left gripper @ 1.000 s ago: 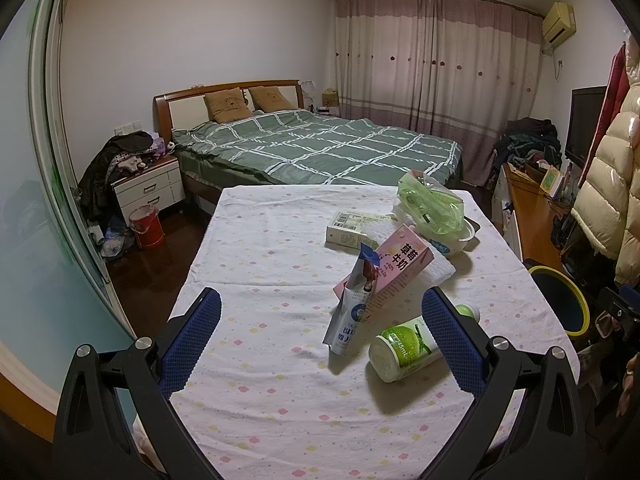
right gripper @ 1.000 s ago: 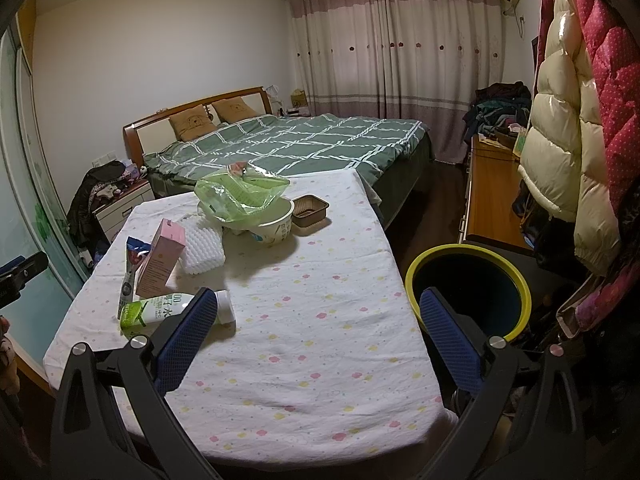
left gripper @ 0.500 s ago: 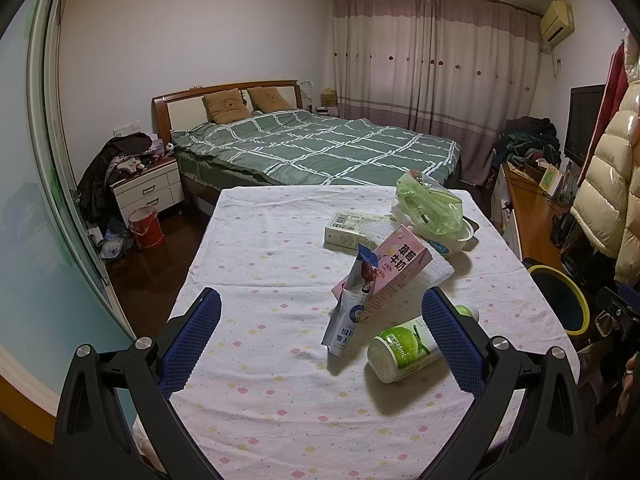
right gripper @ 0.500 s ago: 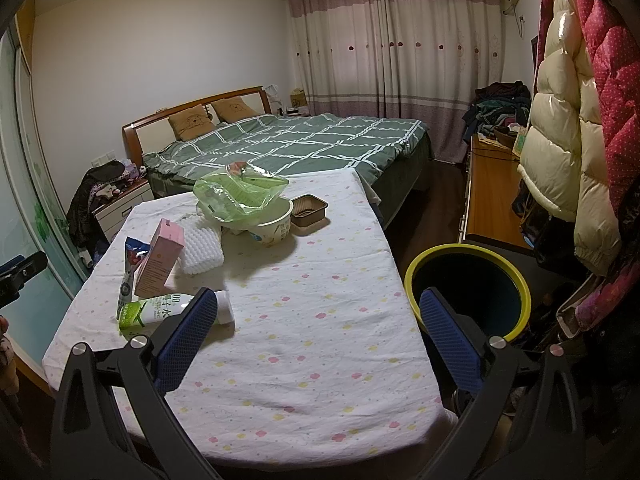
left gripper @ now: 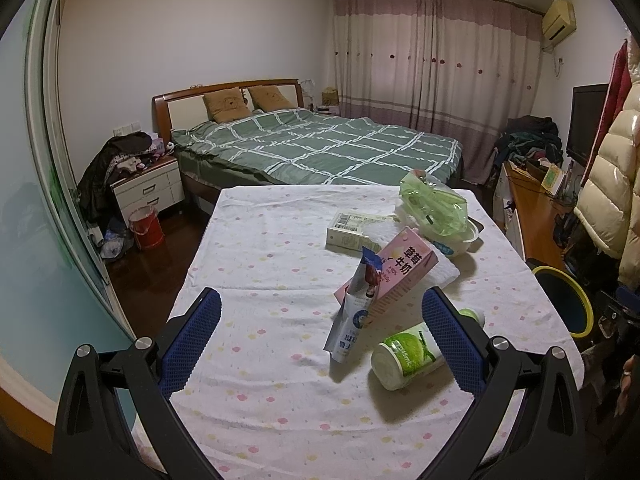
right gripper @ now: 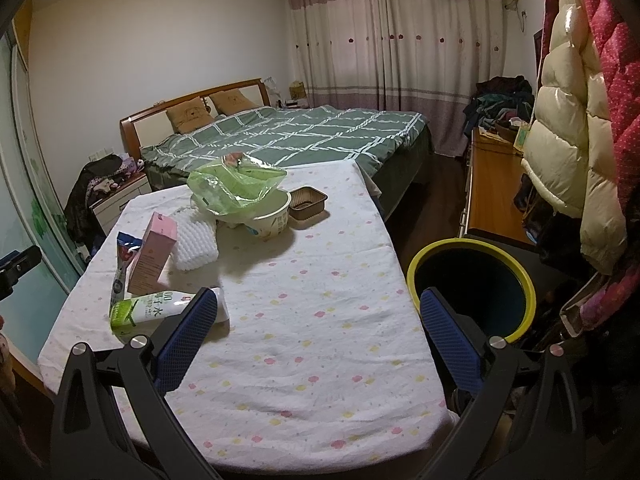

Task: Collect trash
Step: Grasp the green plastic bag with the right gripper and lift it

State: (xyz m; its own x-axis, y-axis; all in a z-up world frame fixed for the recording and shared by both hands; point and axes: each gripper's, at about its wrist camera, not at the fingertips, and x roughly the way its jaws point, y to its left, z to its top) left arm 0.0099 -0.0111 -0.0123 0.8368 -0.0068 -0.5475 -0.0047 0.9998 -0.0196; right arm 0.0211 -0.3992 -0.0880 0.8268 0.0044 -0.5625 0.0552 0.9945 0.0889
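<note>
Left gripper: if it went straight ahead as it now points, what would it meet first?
Probably the tablecloth: the open left gripper has only bare cloth between its fingers. The upright sachet and lying green bottle sit right of centre; depth is unclear.

Tablecloth [left gripper: 256, 264]: matt dotted cloth, creased. Bottle [left gripper: 408, 354]: glossy plastic. Carton [left gripper: 400, 272]: smooth pink card. Bag [right gripper: 236, 190] on bowl [right gripper: 272, 216]: shiny, translucent green film. Pad [right gripper: 196, 246] beside carton: rough white foam. Bin [right gripper: 516, 276]: smooth plastic rim.
</note>
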